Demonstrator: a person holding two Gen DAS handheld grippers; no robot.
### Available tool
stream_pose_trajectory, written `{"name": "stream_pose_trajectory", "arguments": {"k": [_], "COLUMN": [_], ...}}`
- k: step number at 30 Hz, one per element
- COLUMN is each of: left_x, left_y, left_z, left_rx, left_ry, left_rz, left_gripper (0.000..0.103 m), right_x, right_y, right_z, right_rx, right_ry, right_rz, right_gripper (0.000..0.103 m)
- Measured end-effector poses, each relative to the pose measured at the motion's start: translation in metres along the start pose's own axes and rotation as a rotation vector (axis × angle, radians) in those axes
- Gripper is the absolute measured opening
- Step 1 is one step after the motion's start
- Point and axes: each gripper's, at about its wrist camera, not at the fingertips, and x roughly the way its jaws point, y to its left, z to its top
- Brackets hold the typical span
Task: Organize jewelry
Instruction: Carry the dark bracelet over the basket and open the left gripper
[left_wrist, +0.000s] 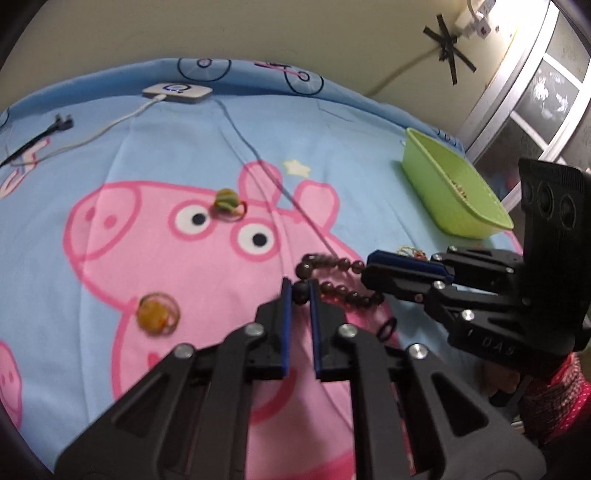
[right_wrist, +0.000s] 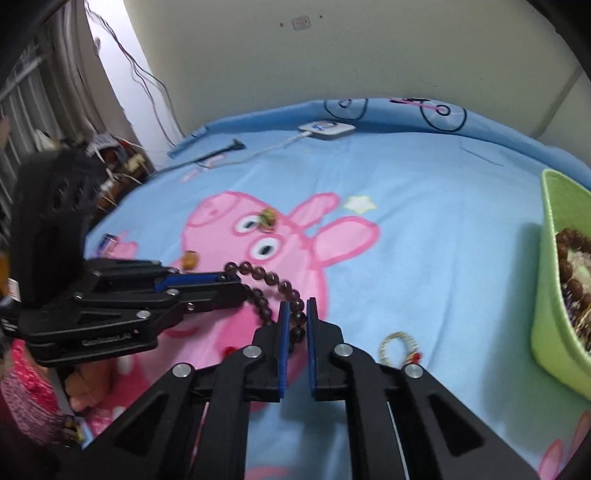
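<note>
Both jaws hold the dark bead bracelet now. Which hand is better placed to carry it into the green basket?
Probably the right. The right gripper grips the dark bead bracelet and the green basket lies on its side; the left gripper is farther away.

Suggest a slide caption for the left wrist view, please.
Both grippers, left gripper and right gripper, pinch a dark bead bracelet above the blanket.

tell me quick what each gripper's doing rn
left gripper: shut on the dark bead bracelet
right gripper: shut on the same bracelet
</note>
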Motion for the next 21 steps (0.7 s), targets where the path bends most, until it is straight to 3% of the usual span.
{"name": "stream_pose_trajectory", "arguments": {"k": [3, 9, 15, 18, 21], "left_x": [-0.015, -0.026, -0.002, 0.033, 0.068], "left_y": [-0.003, -0.043, -0.124, -0.163, -0.185], "left_z": [-0.002, 0.029, 0.081, 0.11, 0.131], "left_rx": [-0.018, 0.052, 0.207, 0.248, 0.267], "left_ry": [-0.016, -0.056, -0.066, -0.036, -0.006], "left_rz": [-0.057, -0.131, -0.213, -0.251, -0.241], "left_gripper": [0.008, 0.008, 0.008, 0.008, 0.008], "right_x": [-0.013, -0.056, -0.123, -0.144, -0.152], "right_y": [0.003, -0.008, -0.065, -0.105, -0.143], "right_z": [-0.001, 0.009, 0.016, 0.018, 0.018], "right_rx": [0.032, 0.057, 0.142, 0.196, 0.242], "right_ry": [-0.033, -0.154, -0.3, -0.329, -0.323], "right_rz": [0.071, 0.063, -0.048, -0.119, -0.186], "right_gripper": [0.0, 0.0, 0.0, 0.0, 0.0]}}
